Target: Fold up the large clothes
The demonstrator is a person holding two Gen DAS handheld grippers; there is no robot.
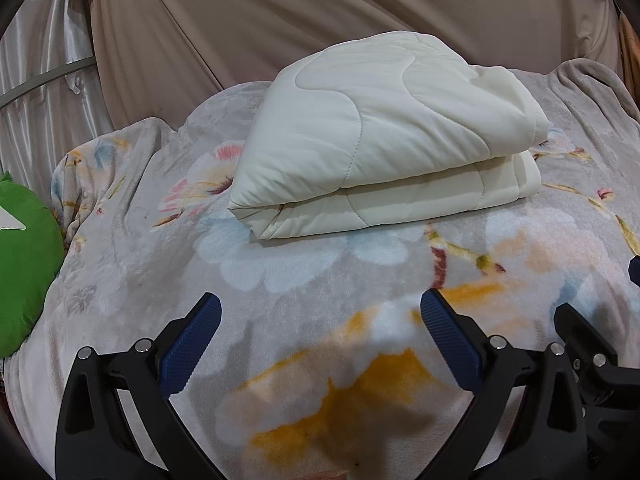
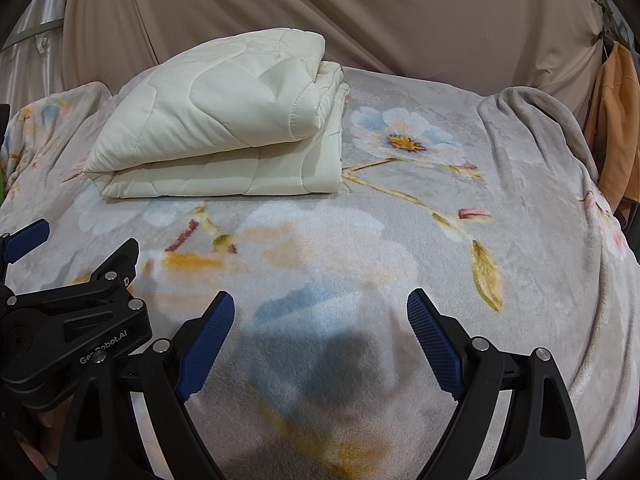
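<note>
Cream quilt (image 1: 384,136) lies folded on the bed (image 1: 320,280), so I hold both hand-held grippers (image 1: 320,312) (image 2: 320,312) wide open, empty.

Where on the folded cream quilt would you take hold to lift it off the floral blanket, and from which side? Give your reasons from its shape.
Grip the cream quilt at its rounded folded edge nearest the grippers, coming in low from the front. There the layers are joined, so they should lift together; its right end shows loose stacked edges that would likely splay. Both the left gripper and right gripper are open and empty.
</note>
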